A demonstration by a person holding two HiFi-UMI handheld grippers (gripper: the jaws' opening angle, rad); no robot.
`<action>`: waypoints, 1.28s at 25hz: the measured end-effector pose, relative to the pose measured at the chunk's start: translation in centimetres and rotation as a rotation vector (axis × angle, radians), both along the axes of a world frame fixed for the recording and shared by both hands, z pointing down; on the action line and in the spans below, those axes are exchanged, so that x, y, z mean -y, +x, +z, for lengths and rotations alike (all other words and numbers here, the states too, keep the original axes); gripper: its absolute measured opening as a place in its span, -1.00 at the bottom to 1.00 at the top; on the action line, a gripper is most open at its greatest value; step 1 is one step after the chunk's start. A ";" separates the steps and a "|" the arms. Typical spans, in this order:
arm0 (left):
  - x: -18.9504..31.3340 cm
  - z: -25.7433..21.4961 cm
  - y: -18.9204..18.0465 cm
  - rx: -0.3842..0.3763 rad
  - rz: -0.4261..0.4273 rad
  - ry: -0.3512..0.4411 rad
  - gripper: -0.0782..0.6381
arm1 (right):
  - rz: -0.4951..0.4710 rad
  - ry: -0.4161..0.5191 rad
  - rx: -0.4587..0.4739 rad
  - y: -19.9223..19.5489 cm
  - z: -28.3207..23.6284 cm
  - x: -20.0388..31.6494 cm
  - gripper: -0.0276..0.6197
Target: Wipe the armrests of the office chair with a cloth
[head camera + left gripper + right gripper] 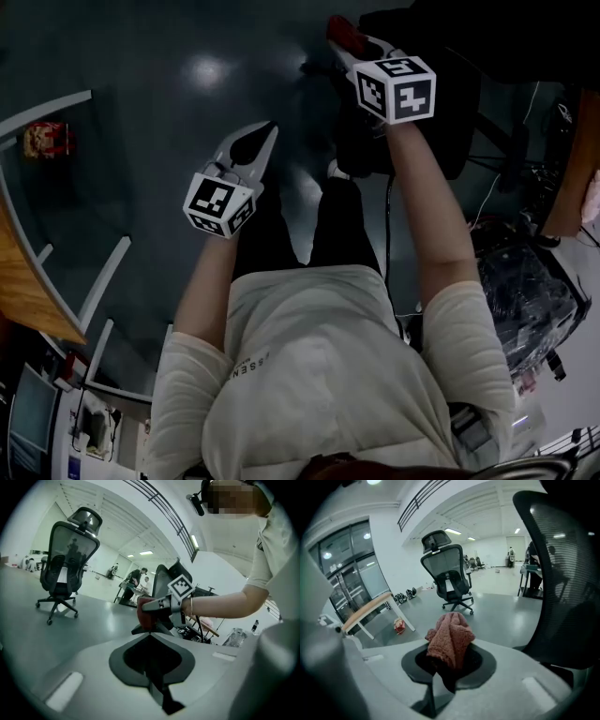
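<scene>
Person: pale-shirted torso (319, 375) fills the bottom of the head view, both forearms reaching forward over the floor (141, 112).
Left gripper (267, 131): held low and nearer the body; fingers (117, 641) pressed together with nothing between them; idle, well apart from any chair.
Right gripper (349, 42): stretched further out, up against the dark chair; fingers clamped on the cloth.
Cloth (450, 639): reddish, fluffy, bunched; its lower part pinched in the right gripper, the loose top sticking out past the tips.
Office chair (562, 564): black mesh back just beside the right gripper, on its right side; the left gripper view shows a dark chair part right under the cloth, but it cannot be told whether it is an armrest or whether the cloth touches it.
Second chair (447, 571): further off on the open floor, untouched.
Bench (365, 609): wood-topped, white legs, far left by the glass wall.
Progress: cloth is in hand and brought up to the chair, so pickup looks done. No wiping contact visible. Judged early stage: both armrests likely left to wipe.
</scene>
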State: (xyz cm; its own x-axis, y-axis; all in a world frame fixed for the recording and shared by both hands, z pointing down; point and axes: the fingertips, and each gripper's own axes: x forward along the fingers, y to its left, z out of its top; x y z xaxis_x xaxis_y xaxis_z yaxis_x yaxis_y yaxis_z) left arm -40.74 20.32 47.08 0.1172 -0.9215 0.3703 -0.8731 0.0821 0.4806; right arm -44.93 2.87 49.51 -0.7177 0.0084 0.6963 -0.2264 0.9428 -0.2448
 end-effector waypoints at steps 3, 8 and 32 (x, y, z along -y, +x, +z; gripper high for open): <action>0.4 -1.1 -2.5 0.003 0.053 0.026 -0.74 | 0.061 0.041 -0.103 1.5 2.6 0.3 -0.77; 0.5 -1.6 -5.5 -0.036 0.088 0.075 -0.74 | 0.181 0.034 -0.170 2.9 4.2 -0.5 -0.76; -4.3 0.2 0.9 -0.132 0.086 0.036 -0.74 | 0.145 -0.111 -0.193 9.9 4.1 -14.0 -0.76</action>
State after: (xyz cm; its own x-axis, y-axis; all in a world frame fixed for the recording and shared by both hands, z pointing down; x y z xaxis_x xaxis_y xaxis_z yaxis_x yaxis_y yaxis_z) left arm -39.87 24.62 47.28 0.2420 -0.9181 0.3139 -0.8054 -0.0097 0.5926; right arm -35.07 16.82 53.63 -0.5713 -0.0011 0.8208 -0.4095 0.8670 -0.2839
